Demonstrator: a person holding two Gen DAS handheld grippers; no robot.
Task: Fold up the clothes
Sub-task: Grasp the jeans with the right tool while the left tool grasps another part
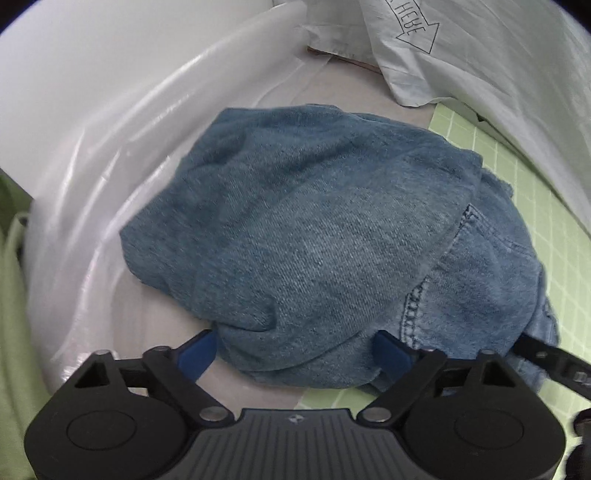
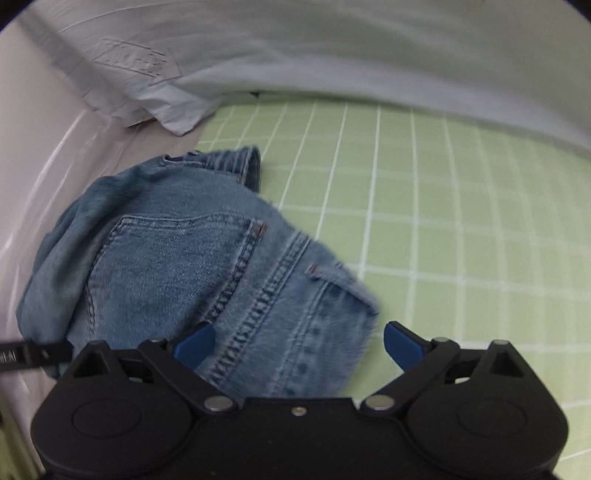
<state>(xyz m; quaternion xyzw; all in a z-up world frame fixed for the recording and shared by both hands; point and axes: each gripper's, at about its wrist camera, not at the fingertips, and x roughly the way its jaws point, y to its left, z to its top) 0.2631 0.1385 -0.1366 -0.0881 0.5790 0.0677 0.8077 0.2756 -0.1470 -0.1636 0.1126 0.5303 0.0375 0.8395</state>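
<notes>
A pair of blue denim jeans (image 1: 314,236) lies bunched in a heap, partly on a pale sheet and partly on the green grid mat (image 1: 517,206). My left gripper (image 1: 295,350) is open, its blue pads (image 1: 197,354) on either side of the near edge of the heap. In the right wrist view the jeans (image 2: 177,266) show a back pocket and a stitched seam. My right gripper (image 2: 299,343) is open, its jaws straddling the near right corner of the denim. The tip of the other gripper (image 2: 33,356) shows at the left edge.
White plastic sheeting (image 1: 110,147) curves around the left and back. A white bag with a printed arrow (image 1: 417,33) lies at the back. The green grid mat (image 2: 443,221) stretches to the right of the jeans. White cloth (image 2: 332,48) borders its far side.
</notes>
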